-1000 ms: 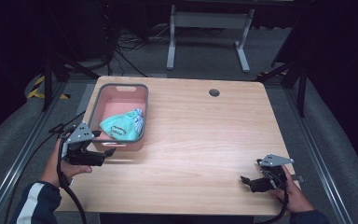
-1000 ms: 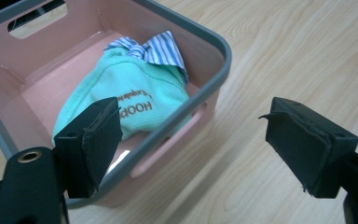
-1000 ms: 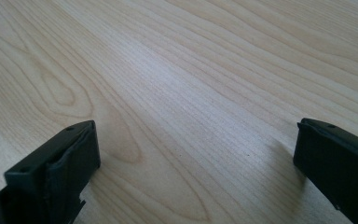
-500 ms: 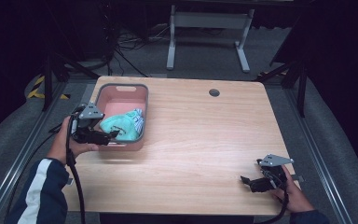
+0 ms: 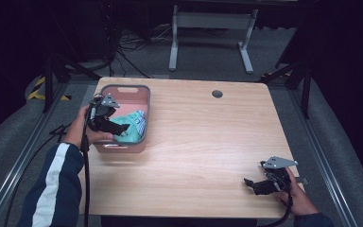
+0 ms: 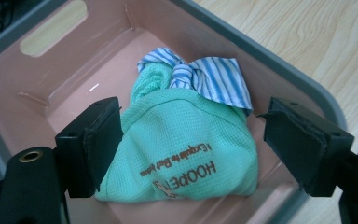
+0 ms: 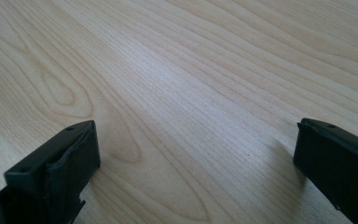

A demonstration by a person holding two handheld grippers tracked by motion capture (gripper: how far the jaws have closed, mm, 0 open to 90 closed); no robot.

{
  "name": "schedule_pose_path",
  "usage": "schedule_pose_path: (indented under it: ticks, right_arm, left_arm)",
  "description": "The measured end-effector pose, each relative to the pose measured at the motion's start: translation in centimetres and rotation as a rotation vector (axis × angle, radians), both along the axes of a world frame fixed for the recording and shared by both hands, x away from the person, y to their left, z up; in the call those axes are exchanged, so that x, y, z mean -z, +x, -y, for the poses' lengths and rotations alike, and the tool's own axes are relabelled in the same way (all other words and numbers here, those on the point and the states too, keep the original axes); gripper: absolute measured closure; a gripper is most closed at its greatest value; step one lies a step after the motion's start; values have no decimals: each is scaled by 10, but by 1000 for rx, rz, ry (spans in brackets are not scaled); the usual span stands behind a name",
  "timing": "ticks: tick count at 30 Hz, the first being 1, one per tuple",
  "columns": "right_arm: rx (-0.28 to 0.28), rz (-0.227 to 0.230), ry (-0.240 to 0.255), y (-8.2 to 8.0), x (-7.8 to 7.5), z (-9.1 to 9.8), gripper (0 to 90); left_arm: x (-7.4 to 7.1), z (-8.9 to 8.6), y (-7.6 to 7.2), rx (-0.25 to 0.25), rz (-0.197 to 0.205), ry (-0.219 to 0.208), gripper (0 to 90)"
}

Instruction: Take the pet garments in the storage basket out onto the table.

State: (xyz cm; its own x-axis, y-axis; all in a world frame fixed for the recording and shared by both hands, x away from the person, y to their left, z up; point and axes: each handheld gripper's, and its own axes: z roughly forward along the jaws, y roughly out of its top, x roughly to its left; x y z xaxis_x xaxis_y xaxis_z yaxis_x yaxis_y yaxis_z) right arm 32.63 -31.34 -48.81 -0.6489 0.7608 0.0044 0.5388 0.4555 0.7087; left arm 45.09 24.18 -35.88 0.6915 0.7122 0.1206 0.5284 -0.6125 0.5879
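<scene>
The left gripper hangs over the pink bin, jaws spread wide on either side of the green cloth bundle without touching it. The bundle lies in the bin's bottom, its striped knot pointing toward the far wall. The right gripper, also open, rests well away from the bin on bare table.

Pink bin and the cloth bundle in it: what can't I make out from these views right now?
- Green cloth: in the high view, the left hand-held gripper covers part.
- Its print: mirrored, small line blurred, left gripper view.
- Striped cloth: lower part tucked behind the green.
- Pink bin: near rim cut off by frame bottom.
</scene>
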Motion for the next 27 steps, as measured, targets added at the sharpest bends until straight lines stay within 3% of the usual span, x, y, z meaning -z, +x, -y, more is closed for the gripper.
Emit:
schedule_pose_path:
  ticks: [10,16,18,25,27]
  right_arm:
    - [0,0,0,0,0,0,5]
    - [1,0,1,0,0,0,5]
    - [0,0,0,0,0,0,6]
    - [0,0,0,0,0,0,5]
    - [0,0,0,0,0,0,5]
  left_arm:
    - [24,7,34,-11,-117,89,176]
    - [38,9,45,-14,-189,132,182]
    - [47,12,51,-14,-233,173,197]
    - [68,18,63,-16,-312,258,194]
    - [71,19,65,-11,-320,265,189]
